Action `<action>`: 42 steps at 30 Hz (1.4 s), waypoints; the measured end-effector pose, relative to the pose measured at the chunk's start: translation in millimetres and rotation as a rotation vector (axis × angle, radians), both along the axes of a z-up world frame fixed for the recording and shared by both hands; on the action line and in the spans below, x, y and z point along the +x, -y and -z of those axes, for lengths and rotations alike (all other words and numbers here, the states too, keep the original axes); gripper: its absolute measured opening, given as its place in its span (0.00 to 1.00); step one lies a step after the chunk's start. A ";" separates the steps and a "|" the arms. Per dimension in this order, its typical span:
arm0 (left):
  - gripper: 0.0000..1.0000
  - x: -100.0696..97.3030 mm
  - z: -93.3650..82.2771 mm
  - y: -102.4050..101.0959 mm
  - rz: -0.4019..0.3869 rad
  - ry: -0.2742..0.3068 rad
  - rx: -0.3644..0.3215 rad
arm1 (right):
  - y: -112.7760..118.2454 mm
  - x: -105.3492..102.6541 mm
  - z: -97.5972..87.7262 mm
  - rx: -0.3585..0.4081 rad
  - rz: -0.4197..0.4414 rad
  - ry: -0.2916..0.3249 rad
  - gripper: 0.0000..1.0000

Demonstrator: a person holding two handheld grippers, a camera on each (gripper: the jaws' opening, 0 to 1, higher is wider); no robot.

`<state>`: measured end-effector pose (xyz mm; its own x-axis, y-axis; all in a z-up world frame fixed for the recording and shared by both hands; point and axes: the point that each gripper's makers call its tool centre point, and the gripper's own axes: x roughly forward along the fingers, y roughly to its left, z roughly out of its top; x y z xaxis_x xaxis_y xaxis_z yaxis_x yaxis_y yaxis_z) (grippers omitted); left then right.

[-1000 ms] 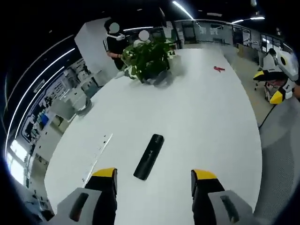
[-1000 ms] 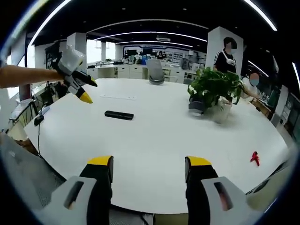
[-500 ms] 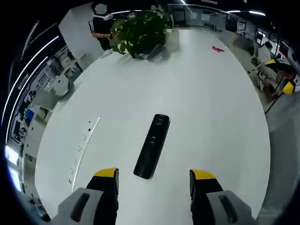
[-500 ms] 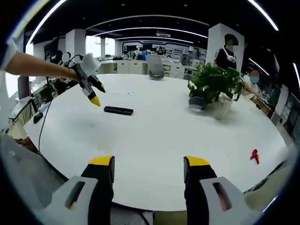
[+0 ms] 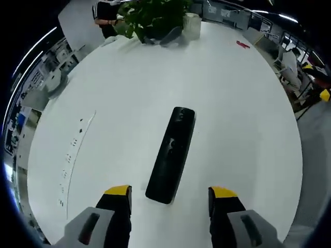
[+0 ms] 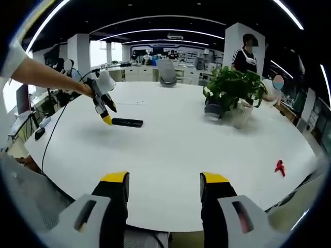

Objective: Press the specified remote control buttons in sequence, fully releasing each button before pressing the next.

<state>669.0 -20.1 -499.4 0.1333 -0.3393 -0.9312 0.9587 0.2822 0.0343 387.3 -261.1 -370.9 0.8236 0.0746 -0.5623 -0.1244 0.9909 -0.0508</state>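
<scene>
A long black remote control (image 5: 171, 154) lies flat on the white oval table (image 5: 238, 129), its near end just beyond my left gripper (image 5: 169, 192), whose yellow-tipped jaws stand open on either side of it without touching. In the right gripper view the same remote (image 6: 127, 122) lies far off on the table's left part, with the left gripper (image 6: 106, 116) hanging right at its left end, held by a person's outstretched arm (image 6: 46, 77). My right gripper (image 6: 163, 178) is open at the table's near edge, with nothing between its jaws.
A potted green plant (image 6: 231, 89) and a white cup (image 6: 239, 118) stand at the table's far side. A small red object (image 6: 280, 167) lies near the right edge. A flush strip of sockets (image 5: 72, 150) is set into the table left of the remote. People stand behind the plant.
The left gripper has come down and forward over the remote, which now looms larger between its jaws. The right gripper has barely shifted.
</scene>
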 end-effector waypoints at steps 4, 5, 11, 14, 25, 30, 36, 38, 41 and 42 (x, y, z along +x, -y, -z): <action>0.62 -0.5 9.2 -1.0 -0.005 -0.030 0.018 | 3.0 0.0 0.1 0.011 0.016 0.000 0.54; 0.62 0.0 11.3 -1.1 -0.003 -0.031 0.021 | 3.3 0.0 -0.3 0.014 0.020 0.002 0.54; 0.58 3.3 19.5 -1.3 -0.007 -0.038 0.041 | 4.9 0.7 -1.6 0.016 0.030 0.010 0.52; 0.57 5.2 19.6 0.3 -0.011 -0.040 0.037 | 4.2 0.7 -1.1 0.014 0.025 0.008 0.51; 0.54 3.3 20.0 2.2 0.014 -0.050 0.031 | 4.2 0.8 0.3 0.013 0.021 0.002 0.50; 0.46 -1.4 19.0 2.8 0.045 -0.044 0.019 | 5.2 0.6 -0.4 0.021 0.028 0.006 0.50; 0.36 -7.2 18.9 5.8 0.082 -0.041 0.027 | 8.5 0.1 -1.6 0.034 0.062 0.012 0.50; 0.33 -8.3 18.9 6.1 0.098 -0.040 0.032 | 7.8 0.0 -1.4 0.033 0.058 0.011 0.50; 0.25 -9.9 18.8 6.8 0.145 -0.032 0.040 | 6.2 -0.6 -0.1 0.027 0.051 0.003 0.50; 0.24 -10.2 19.1 7.6 0.152 -0.031 0.038 | 6.3 -0.7 -0.3 0.025 0.052 0.004 0.50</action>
<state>658.8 -27.7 -518.5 0.0541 -0.3177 -0.9467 0.9911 0.1327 0.0122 386.6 -267.4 -370.6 0.8289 0.0456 -0.5575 -0.0727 0.9970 -0.0266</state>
